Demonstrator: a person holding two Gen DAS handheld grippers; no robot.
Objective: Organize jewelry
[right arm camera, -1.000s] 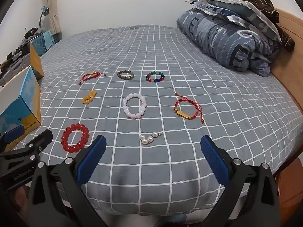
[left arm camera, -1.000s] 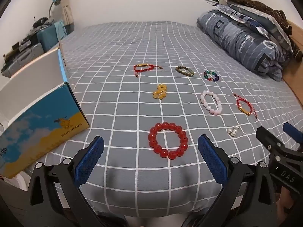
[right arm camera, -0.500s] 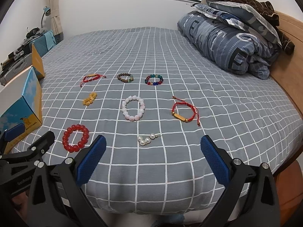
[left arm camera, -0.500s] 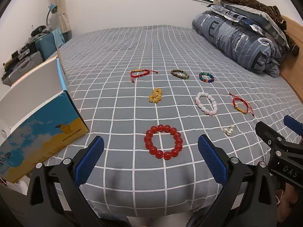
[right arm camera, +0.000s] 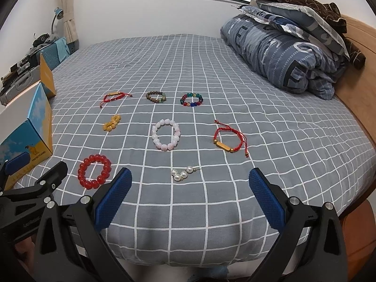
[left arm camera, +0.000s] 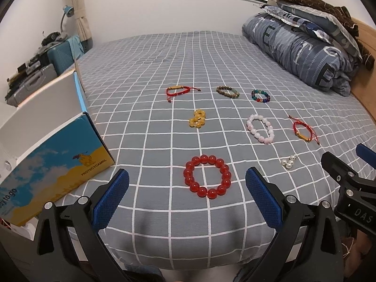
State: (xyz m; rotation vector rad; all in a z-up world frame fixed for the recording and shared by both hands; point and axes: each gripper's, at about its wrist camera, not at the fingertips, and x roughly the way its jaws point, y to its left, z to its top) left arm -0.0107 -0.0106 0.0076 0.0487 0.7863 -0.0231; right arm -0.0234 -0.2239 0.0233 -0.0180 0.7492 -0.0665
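Observation:
Several bracelets lie on the grey checked bed. A big red bead bracelet (left arm camera: 207, 179) (right arm camera: 94, 172) lies nearest, just ahead of my left gripper (left arm camera: 186, 196), which is open and empty. A pearl piece (right arm camera: 182, 173) (left arm camera: 288, 161) lies just ahead of my right gripper (right arm camera: 189, 195), also open and empty. Farther off lie a pink bead bracelet (right arm camera: 166, 134), a yellow bead bracelet (left arm camera: 197, 118), a red cord bracelet with a gold bar (right arm camera: 229, 138), a second red cord bracelet (left arm camera: 179, 90), a brown bead bracelet (left arm camera: 227, 92) and a multicoloured bead bracelet (left arm camera: 260, 95).
An open blue and yellow cardboard box (left arm camera: 54, 162) (right arm camera: 28, 138) stands at the bed's left edge. A folded blue quilt and pillows (right arm camera: 286, 47) are piled at the far right by a wooden headboard (right arm camera: 359, 108). Suitcases (left arm camera: 47, 70) stand at the far left.
Both grippers have drawn back and tilted up slightly, so the bracelets sit a little farther ahead and more of the wall shows. Nothing was taken hold of.

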